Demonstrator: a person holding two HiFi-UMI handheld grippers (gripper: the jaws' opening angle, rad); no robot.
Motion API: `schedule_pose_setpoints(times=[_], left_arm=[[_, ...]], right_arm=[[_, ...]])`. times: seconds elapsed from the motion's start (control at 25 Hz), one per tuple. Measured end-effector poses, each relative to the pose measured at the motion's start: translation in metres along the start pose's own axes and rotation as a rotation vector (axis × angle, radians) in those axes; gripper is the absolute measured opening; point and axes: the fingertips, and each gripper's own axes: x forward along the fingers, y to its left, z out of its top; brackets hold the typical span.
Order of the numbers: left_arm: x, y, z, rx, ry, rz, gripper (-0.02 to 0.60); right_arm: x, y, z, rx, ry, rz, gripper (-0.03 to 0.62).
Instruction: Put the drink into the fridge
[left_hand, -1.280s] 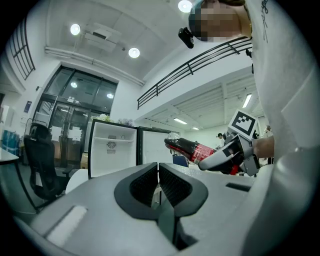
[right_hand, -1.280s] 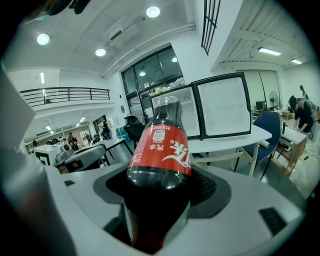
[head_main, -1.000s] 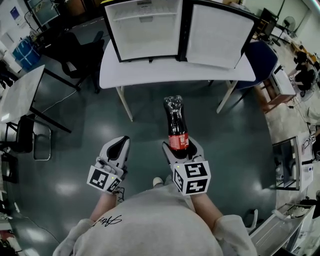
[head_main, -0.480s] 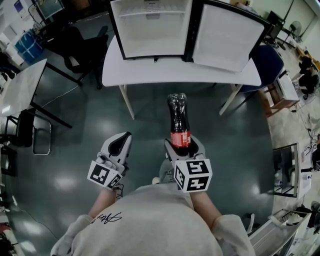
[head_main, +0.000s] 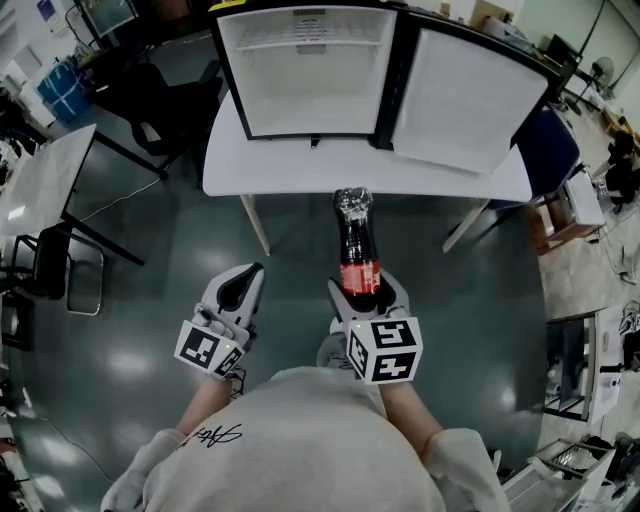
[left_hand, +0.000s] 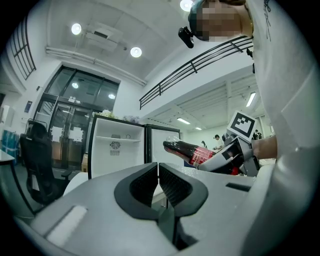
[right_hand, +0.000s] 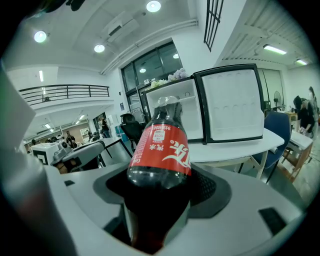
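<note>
The right tool (head_main: 362, 292) was clamped on a cola bottle (head_main: 352, 238). Its two jaws pressed the dark lower body from either side, just below the red label. The bottle's base sat deep between the jaws. Its neck and cap ran forward along the tool's line, away from the person. In the right gripper view the bottle (right_hand: 162, 150) rose out of the jaws and covered part of the open compartment behind it.

The left tool (head_main: 238, 288) was held level with the right one, just beside it and apart from it. Its jaws were drawn together with nothing between them. Both tools hung in the air above the dark floor (head_main: 150, 260).

The bottle was outside the fridge (head_main: 308, 70). In the head view its cap end came up to the near edge of the white counter (head_main: 300, 168). The fridge stood on this counter, its white inside bare but for a shelf (head_main: 308, 42) near the top. Its door (head_main: 465, 92) was swung wide to the right. A blue chair (head_main: 552, 140) stood behind the counter's right end.
</note>
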Motion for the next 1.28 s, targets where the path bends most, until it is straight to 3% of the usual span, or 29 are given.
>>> schedule_pose_setpoints(times=[0.76,1.28], left_arm=[[0.124,0.067,0.003,0.003,0.008,0.068,0.011],[0.151,0.091,-0.001,-0.019,0.013,0.107,0.012]], right_arm=[[0.098,-0.076,0.077,-0.045,0.027,0.057,0.322],[0.131,-0.092,0.085,-0.036,0.059,0.092,0.322]])
